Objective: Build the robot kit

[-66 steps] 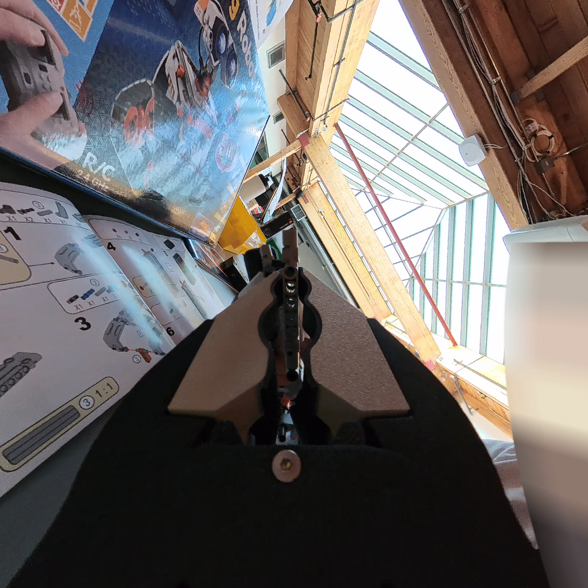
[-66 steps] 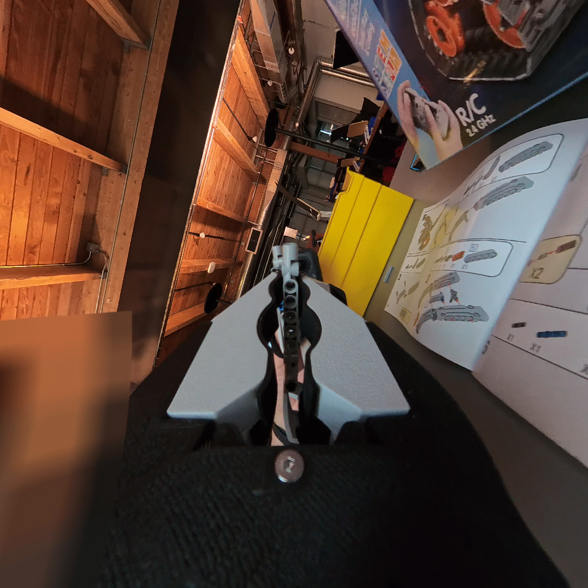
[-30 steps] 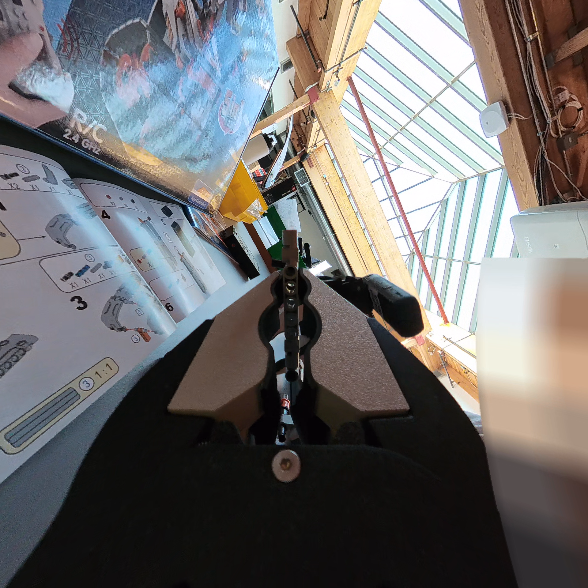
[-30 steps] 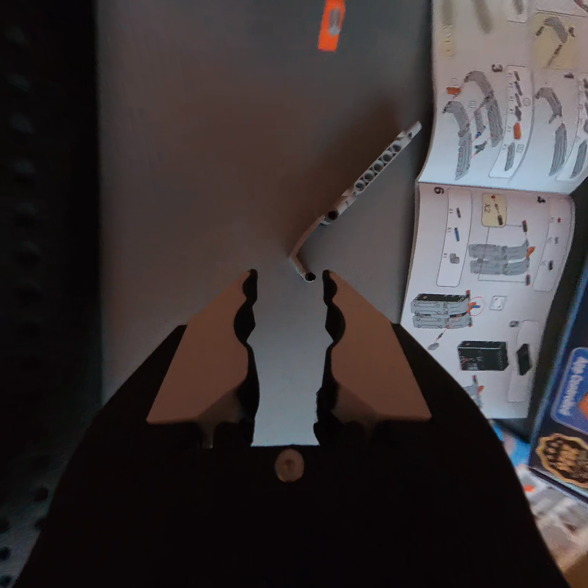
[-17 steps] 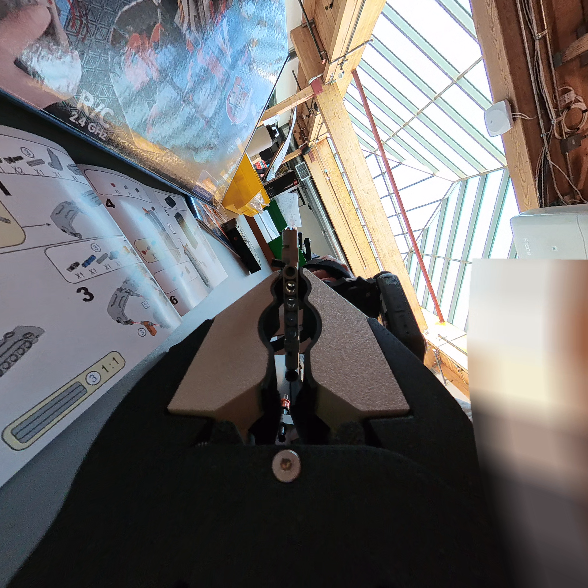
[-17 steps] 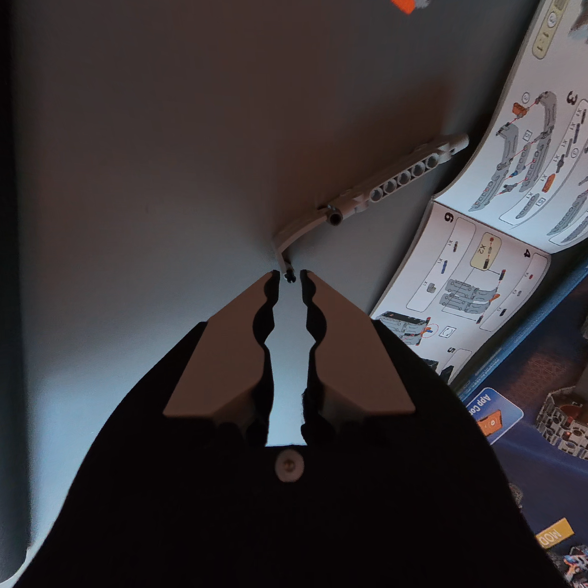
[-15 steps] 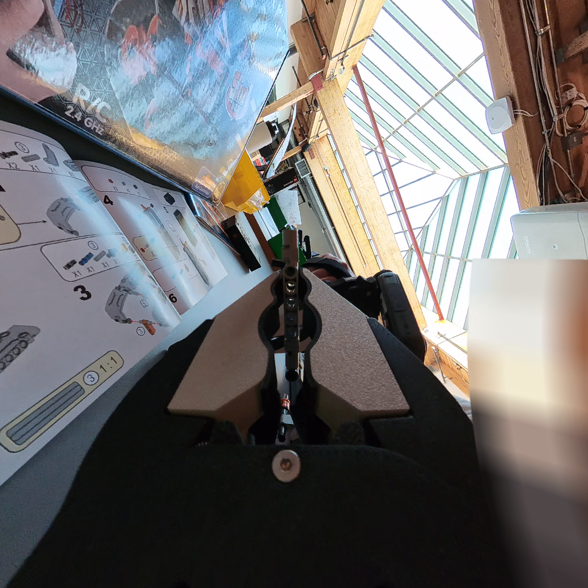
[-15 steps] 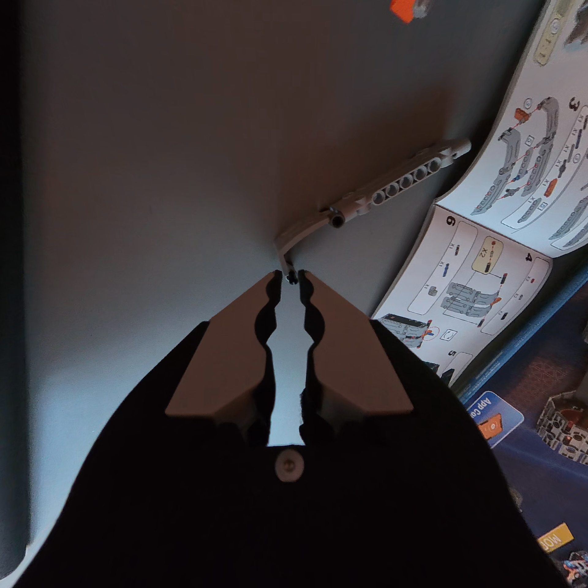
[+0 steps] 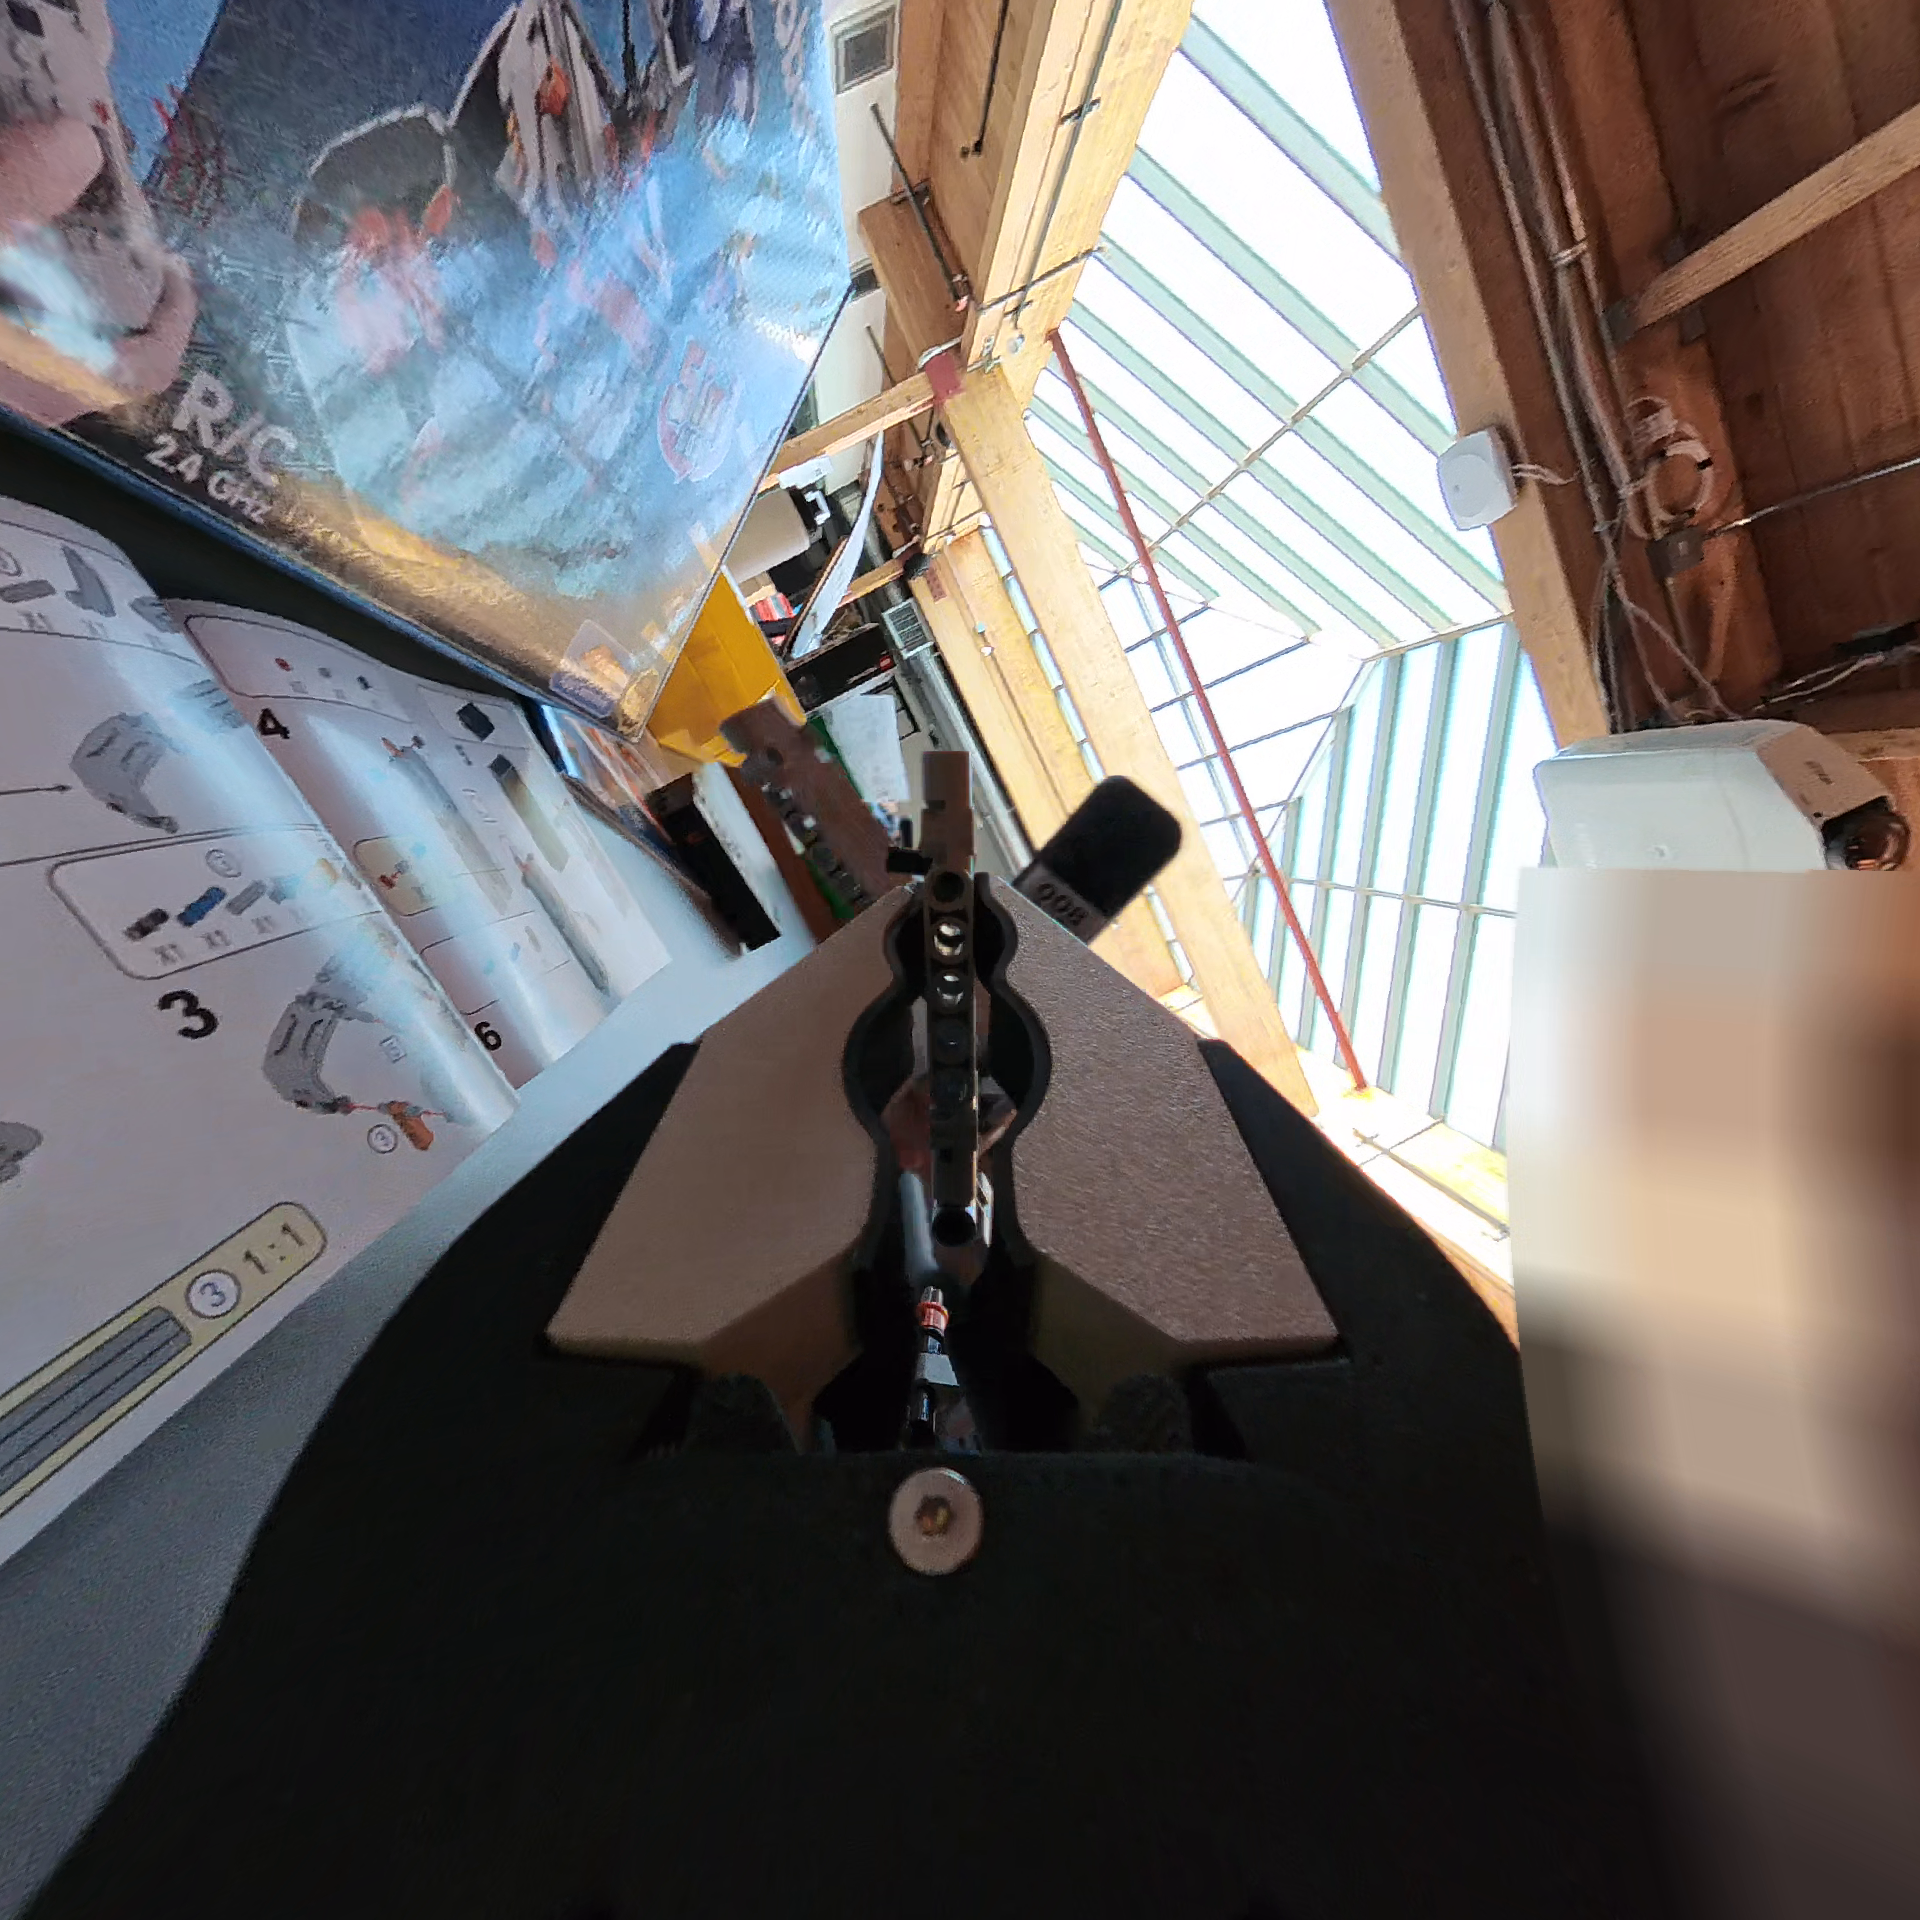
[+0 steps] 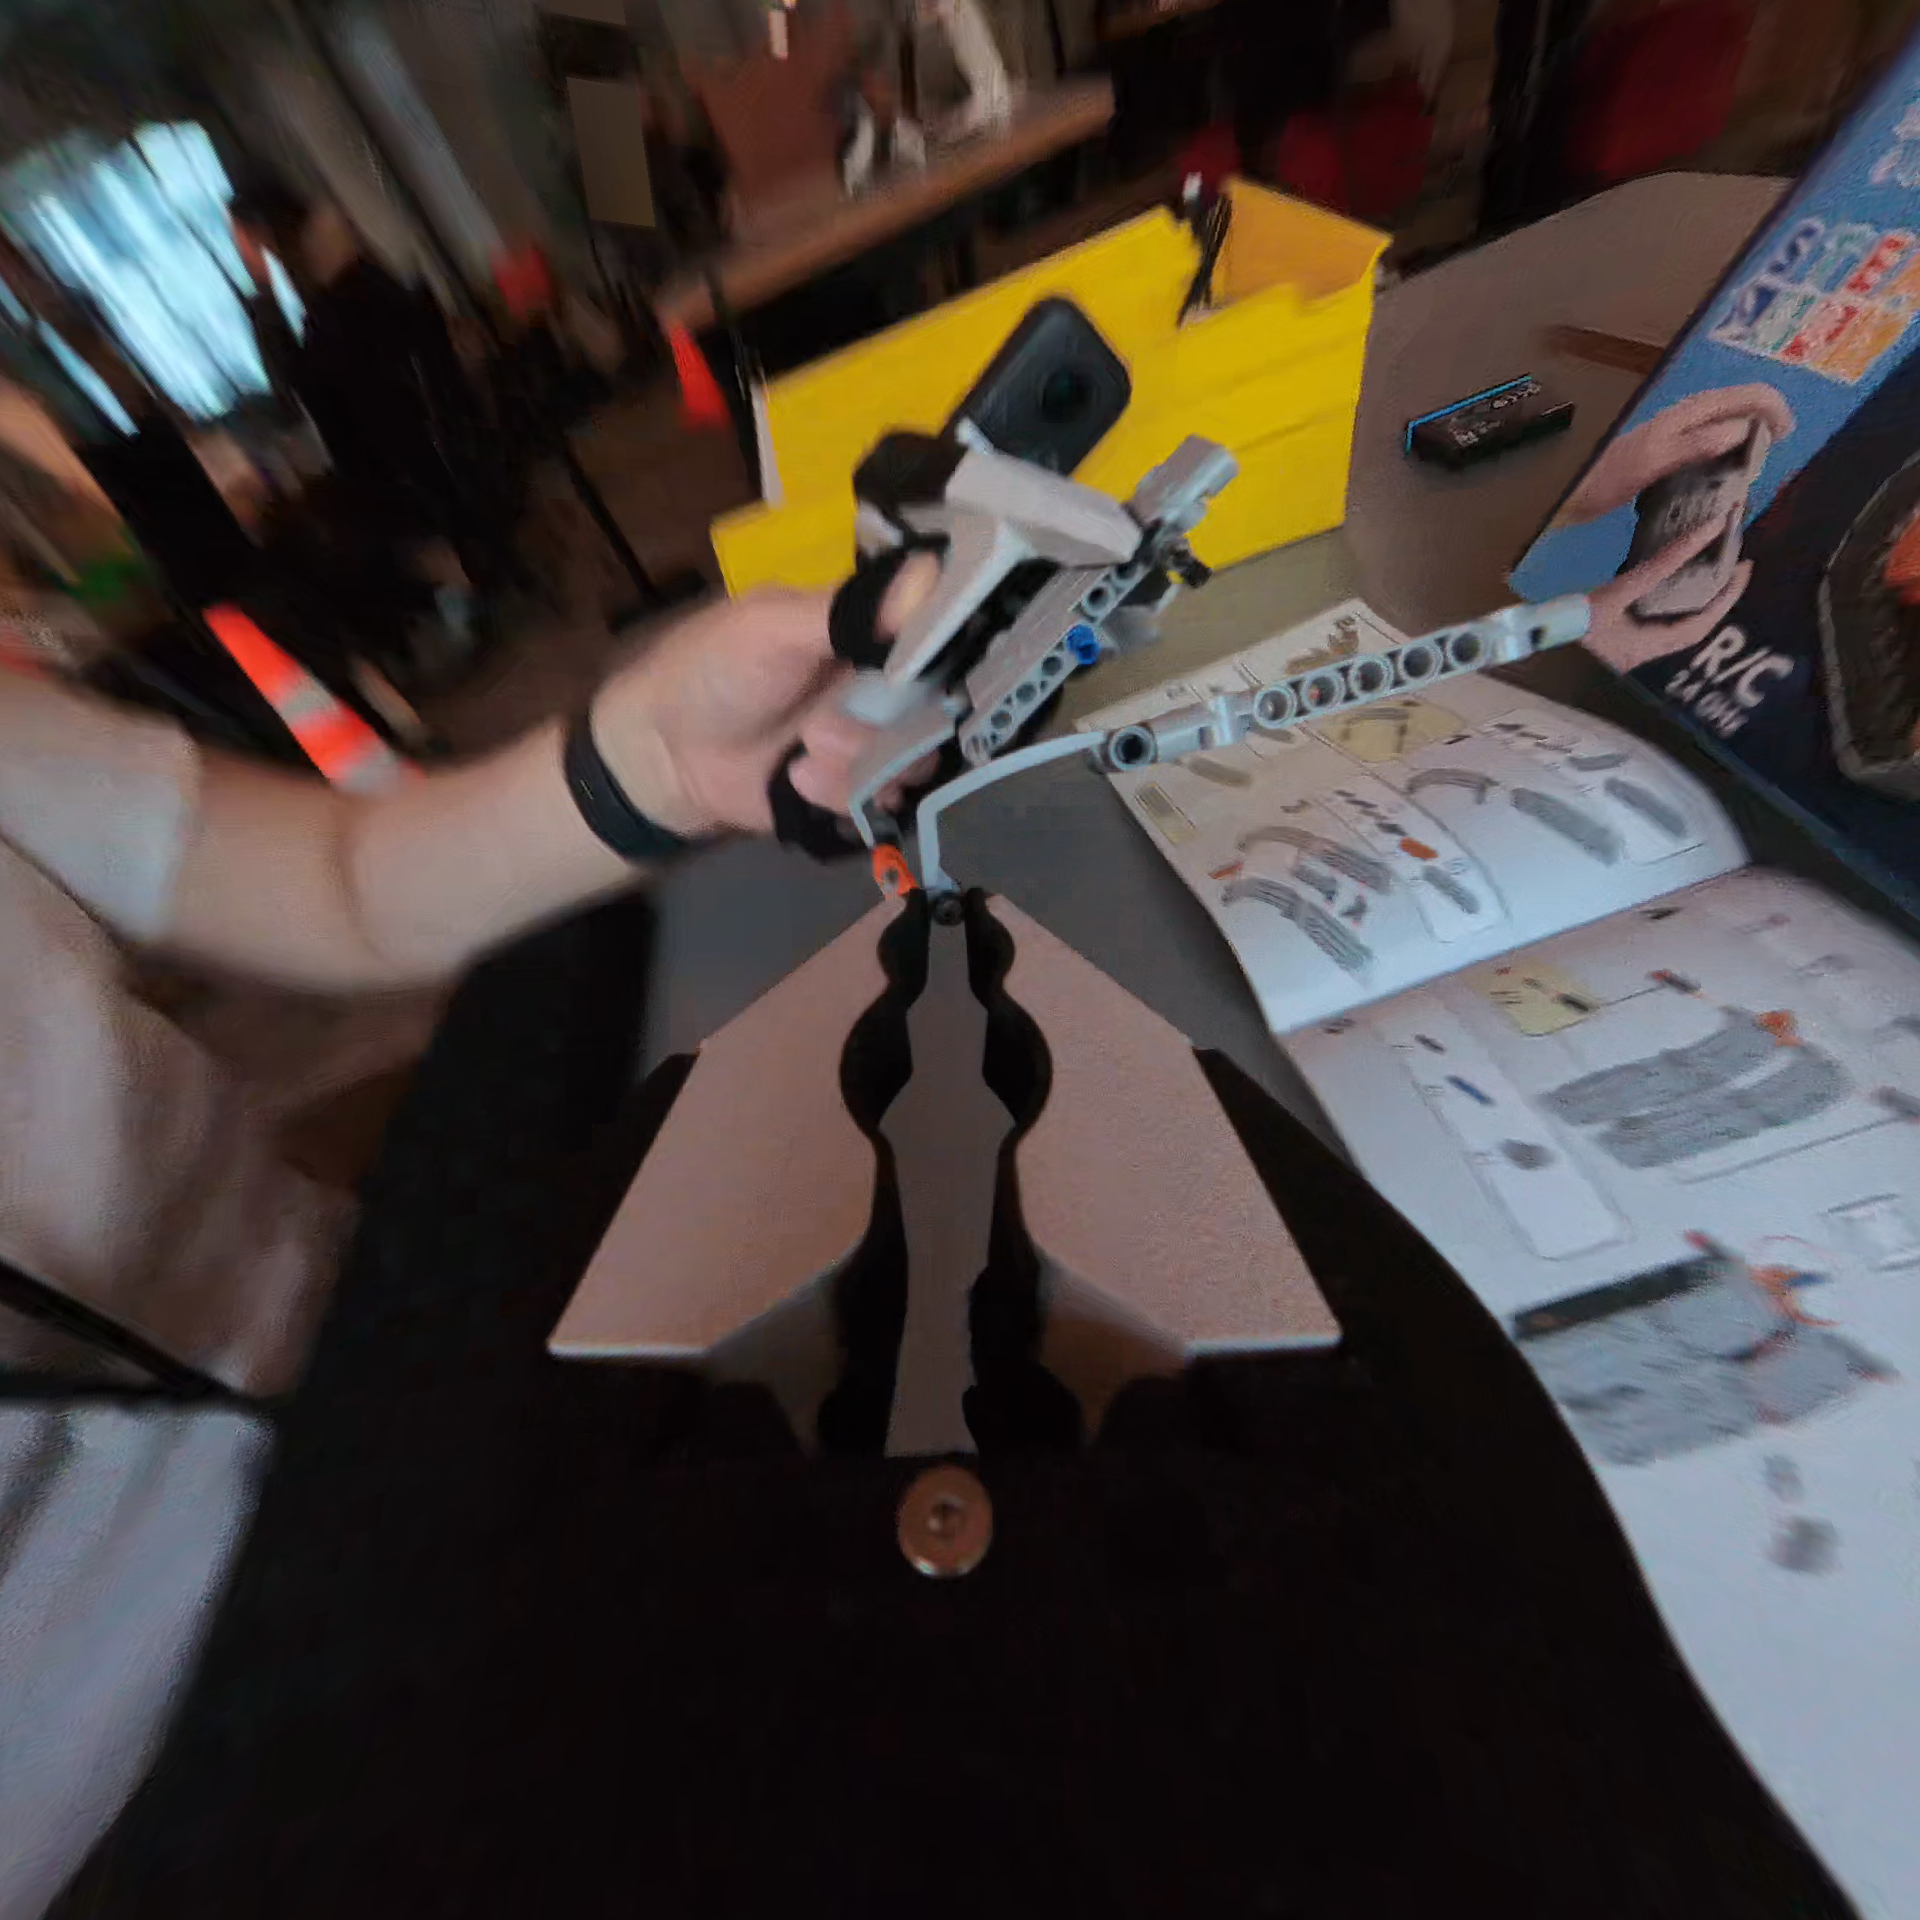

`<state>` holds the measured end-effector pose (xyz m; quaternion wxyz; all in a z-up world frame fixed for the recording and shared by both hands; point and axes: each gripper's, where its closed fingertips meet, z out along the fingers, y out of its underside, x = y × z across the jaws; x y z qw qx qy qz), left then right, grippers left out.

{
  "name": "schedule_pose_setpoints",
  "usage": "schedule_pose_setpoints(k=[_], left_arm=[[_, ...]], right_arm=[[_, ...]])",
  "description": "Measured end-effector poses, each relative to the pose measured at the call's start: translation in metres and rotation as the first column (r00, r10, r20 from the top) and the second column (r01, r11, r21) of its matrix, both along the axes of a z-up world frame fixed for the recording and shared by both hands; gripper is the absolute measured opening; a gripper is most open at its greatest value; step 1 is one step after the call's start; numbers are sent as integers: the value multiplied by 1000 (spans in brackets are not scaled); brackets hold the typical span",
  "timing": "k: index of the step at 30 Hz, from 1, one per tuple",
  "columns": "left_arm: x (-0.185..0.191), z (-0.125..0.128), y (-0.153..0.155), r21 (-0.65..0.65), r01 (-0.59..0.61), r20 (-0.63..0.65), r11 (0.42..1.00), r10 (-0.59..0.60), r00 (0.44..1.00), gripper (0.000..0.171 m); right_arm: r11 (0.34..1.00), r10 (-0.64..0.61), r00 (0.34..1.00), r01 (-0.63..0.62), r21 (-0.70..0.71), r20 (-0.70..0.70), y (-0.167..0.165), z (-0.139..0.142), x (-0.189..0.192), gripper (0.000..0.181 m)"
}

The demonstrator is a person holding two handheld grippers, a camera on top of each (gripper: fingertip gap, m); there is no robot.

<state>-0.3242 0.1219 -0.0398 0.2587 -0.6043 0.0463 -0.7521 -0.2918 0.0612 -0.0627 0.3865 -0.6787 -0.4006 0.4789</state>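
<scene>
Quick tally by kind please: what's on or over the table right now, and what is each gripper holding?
Grey beam pieces: 2, one in the left gripper, one in the right gripper
Instruction booklets: 1
Toy boxes: 1
Yellow bins: 1
Small black devices: 1
Total: 6

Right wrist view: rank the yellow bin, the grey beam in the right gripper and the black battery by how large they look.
1. Yellow bin.
2. Grey beam, pinched in the right gripper; it is nearer the camera, so true size is unsure.
3. Black battery, clearly smallest.
</scene>
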Motion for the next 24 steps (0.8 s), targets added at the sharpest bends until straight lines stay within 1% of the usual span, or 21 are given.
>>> schedule_pose_setpoints(k=[1,2,4,6,8,11,15,18,20,22,24], left_arm=[[-2,3,0,-1,-3,26,1000,3,1000,4],[-3,6,1,0,-10,43,1000,10,999,4],[-6,12,0,19,-21,70,1000,19,997,4],[-7,18,-1,51,-37,76,998,33,997,4],[-10,22,-1,73,-60,83,996,53,995,4],[-14,26,0,72,-75,106,995,67,992,4],[-13,26,-1,56,-70,111,996,63,992,4],[-15,25,2,19,-76,144,997,73,987,4],[-19,27,4,-5,-81,179,997,81,980,4],[-22,29,5,-24,-82,214,996,85,973,4],[-24,30,5,-27,-93,224,995,96,970,4]], right_arm=[[995,-24,996,15,-104,-88,-1,5,-3,5],[983,-26,990,-1,-184,-140,-5,6,-7,5],[960,-51,981,-3,-281,-185,-8,4,-15,5],[936,-80,972,-3,-353,-219,-10,3,-22,5],[921,-101,970,7,-390,-221,-11,-3,-27,5],[892,-112,954,-28,-451,-280,-12,0,-32,5],[903,-108,950,-29,-429,-292,-11,1,-35,5],[920,-105,953,-16,-393,-285,-10,-1,-36,5],[935,-116,942,-3,-354,-313,-8,3,-36,5],[953,-129,943,31,-302,-308,-6,3,-36,5],[964,-119,936,29,-265,-330,-7,7,-37,5]])
